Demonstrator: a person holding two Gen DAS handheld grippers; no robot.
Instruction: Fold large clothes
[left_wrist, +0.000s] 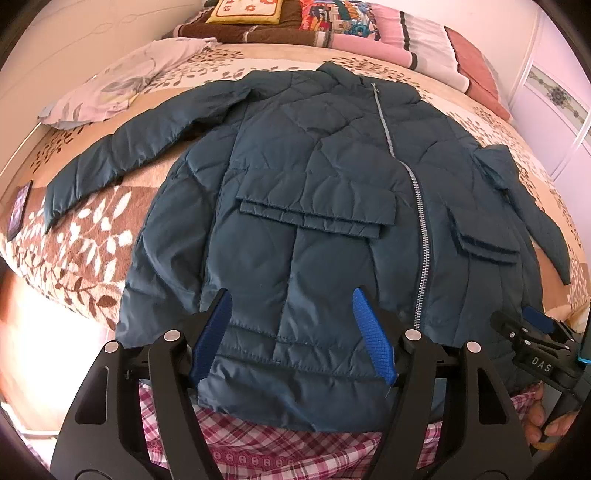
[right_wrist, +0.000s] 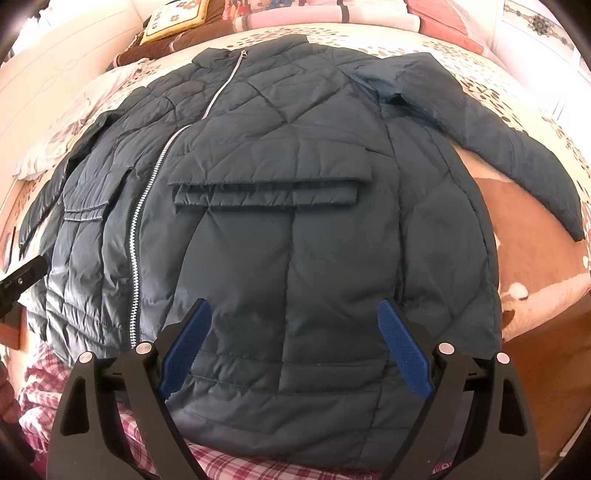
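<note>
Blue pads line both tongs: the left gripper (left_wrist: 293, 332) stands partly open and the right gripper (right_wrist: 295, 343) wide open, each at the bottom of its own view over the hem, and neither holds anything. Behind them the dark teal quilted jacket (left_wrist: 314, 206) lies flat and zipped on the leaf-patterned bed cover (left_wrist: 85, 254), filling the frame centre, sleeves spread towards left and right edges.

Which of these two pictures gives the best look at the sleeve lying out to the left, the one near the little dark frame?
The left wrist view. There the left sleeve stretches full length across the bedspread, cuff to shoulder. In the right wrist view that sleeve is squeezed against the picture's left edge, mostly hidden behind the jacket body.
</note>
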